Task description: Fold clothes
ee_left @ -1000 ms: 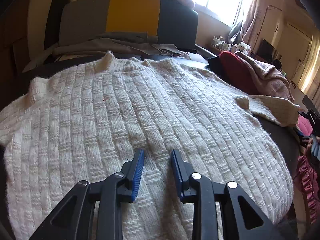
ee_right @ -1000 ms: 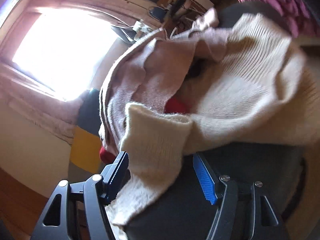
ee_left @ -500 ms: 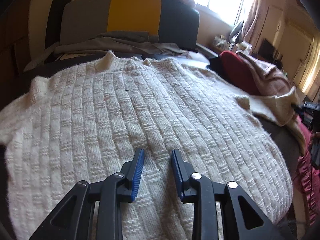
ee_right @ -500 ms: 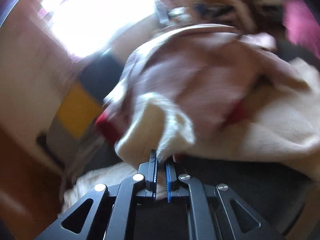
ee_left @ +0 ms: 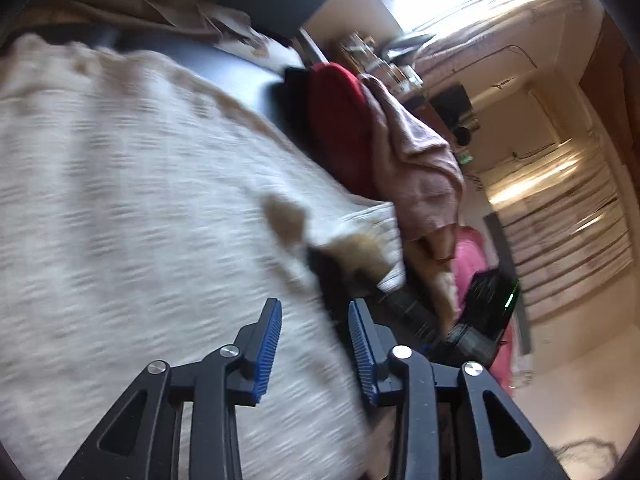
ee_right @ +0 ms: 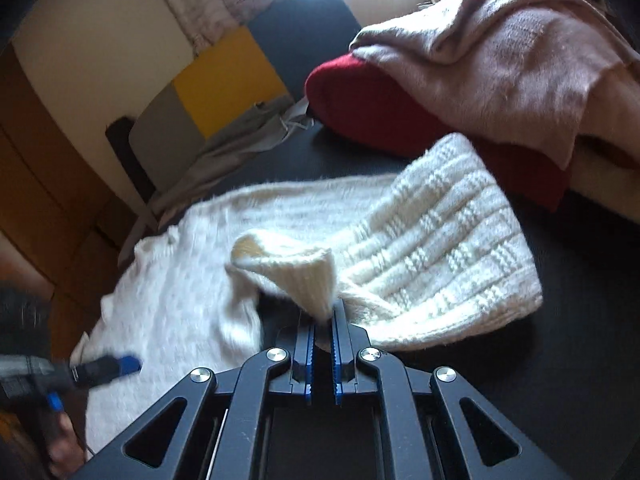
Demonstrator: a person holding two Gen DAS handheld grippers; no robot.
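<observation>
Cream cable-knit sweater (ee_right: pixel 440 240) spread on the dark surface (ee_right: pixel 580 320), sleeve cuff (ee_right: pixel 304 276) pinched in the closed right gripper (ee_right: pixel 323 328); thick, springy, likely to slip out or bunch mid-fold. Left gripper (ee_left: pixel 314 344), jaws just widened, empty, over the hem. Red garment (ee_right: pixel 380 108) and pink garment (ee_right: pixel 500 52) close behind, possibly snagging.
</observation>
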